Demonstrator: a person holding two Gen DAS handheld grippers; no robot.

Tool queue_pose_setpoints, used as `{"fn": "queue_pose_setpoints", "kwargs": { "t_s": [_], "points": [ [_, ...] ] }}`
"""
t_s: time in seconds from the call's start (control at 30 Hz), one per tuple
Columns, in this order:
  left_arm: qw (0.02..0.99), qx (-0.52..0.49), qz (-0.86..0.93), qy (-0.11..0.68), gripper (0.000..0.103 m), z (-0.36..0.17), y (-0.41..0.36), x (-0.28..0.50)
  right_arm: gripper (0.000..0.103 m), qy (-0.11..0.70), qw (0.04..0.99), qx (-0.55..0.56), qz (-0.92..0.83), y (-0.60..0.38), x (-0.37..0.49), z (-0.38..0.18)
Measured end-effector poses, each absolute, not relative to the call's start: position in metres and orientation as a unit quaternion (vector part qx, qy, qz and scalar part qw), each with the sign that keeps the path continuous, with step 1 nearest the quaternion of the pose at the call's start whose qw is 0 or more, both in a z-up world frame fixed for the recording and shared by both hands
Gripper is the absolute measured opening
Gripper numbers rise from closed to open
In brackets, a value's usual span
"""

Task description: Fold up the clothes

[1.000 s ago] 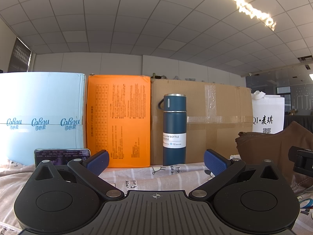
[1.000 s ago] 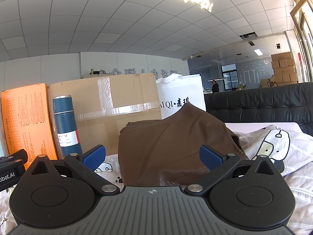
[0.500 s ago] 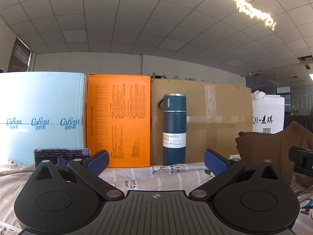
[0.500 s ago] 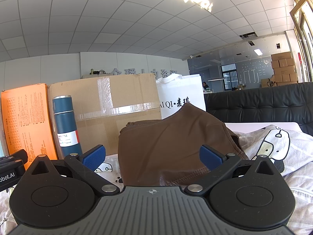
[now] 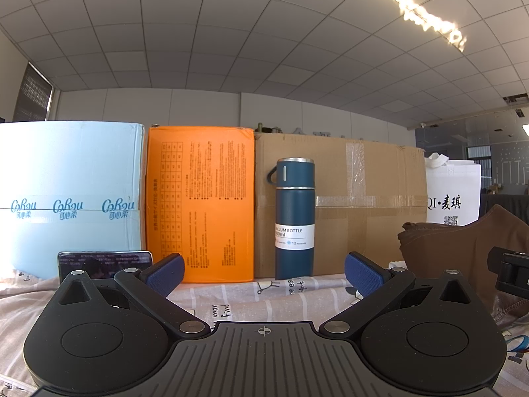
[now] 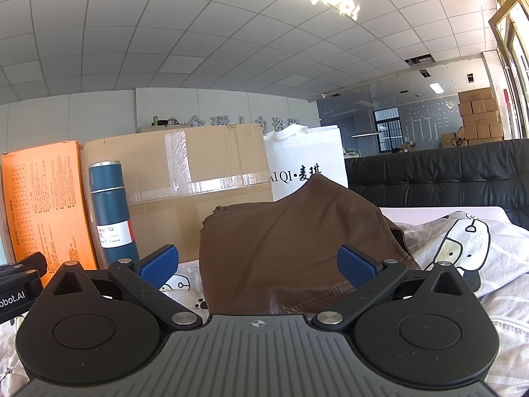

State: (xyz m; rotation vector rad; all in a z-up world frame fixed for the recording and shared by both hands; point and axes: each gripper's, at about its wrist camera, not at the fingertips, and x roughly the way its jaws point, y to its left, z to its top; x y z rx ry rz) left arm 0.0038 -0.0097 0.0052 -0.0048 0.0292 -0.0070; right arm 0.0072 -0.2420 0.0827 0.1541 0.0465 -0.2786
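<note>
A brown garment (image 6: 291, 231) lies in a rumpled heap on the printed bedsheet (image 6: 463, 264), straight ahead of my right gripper (image 6: 258, 266). That gripper is open and empty, its blue pads on either side of the heap's near edge. In the left wrist view the same brown garment (image 5: 463, 248) sits at the right. My left gripper (image 5: 264, 273) is open and empty, low over the striped sheet (image 5: 264, 297), facing the boxes.
A blue vacuum bottle (image 5: 294, 218) stands before a cardboard box (image 5: 357, 205). An orange box (image 5: 198, 201), a light blue box (image 5: 69, 195) and a white bag (image 5: 453, 195) line the back. A phone (image 5: 102, 261) leans at left. A black sofa (image 6: 446, 175) is at right.
</note>
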Motion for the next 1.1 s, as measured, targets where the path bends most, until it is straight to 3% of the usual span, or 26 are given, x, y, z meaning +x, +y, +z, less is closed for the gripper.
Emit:
{"fn": "queue_pose_setpoints", "kwargs": {
  "t_s": [1.1],
  "points": [
    [1.0, 0.03, 0.005, -0.003, 0.103, 0.0053, -0.0186, -0.0029, 0.103, 0.038, 0.991, 0.057, -0.117, -0.2346, 0.011, 0.0822]
  ]
}}
